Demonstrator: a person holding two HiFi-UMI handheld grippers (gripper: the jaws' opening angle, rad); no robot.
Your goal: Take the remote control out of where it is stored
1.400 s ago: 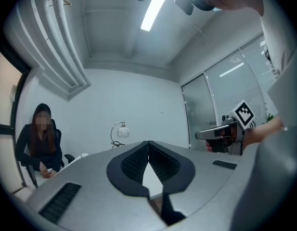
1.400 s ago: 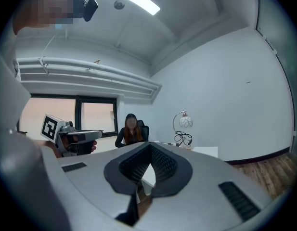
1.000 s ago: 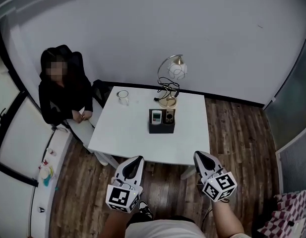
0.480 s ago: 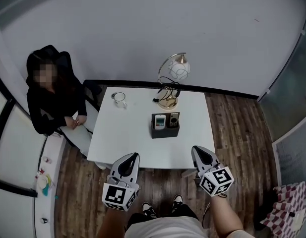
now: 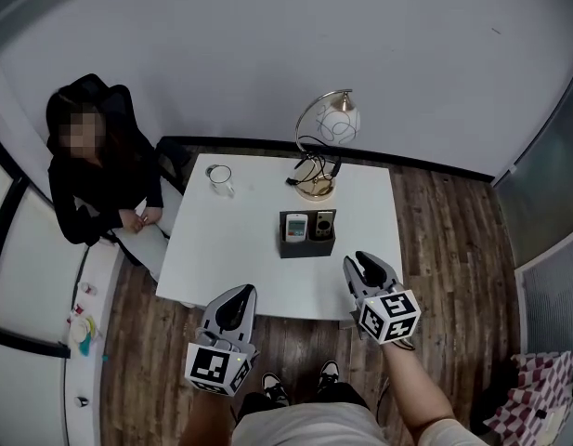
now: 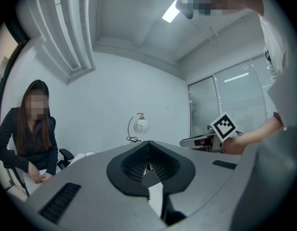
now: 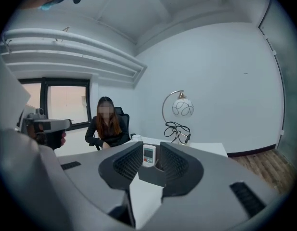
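From the head view I see the white remote control (image 5: 295, 226) standing upright in the left compartment of a black holder (image 5: 307, 246) near the middle of the white desk (image 5: 230, 249). A dark remote (image 5: 323, 223) stands in the compartment beside it. Both tongs hang short of the desk's near edge, over the wooden floor (image 5: 435, 230), well apart from the holder.

The right tongs (image 5: 365, 264) point toward the holder. Their own view shows the tongs (image 7: 149, 154) opening with nothing in the gap. Far beyond the gap I see the remote control (image 7: 148, 154) sticking up out of the holder (image 7: 150, 173). The dark remote is hidden behind a jaw here.

The left tongs (image 5: 238, 292) sit lower left. Their own view shows the tongs (image 6: 148, 150) closed together and empty. That view tilts up toward the ceiling, so it misses the holder altogether. It does catch the lamp (image 6: 140, 125) and, off to the right, the other tongs' marker cube.

Only the head view shows the glass (image 5: 218, 177) at the desk's far left corner. A seated person (image 5: 100, 184) appears in all three views.
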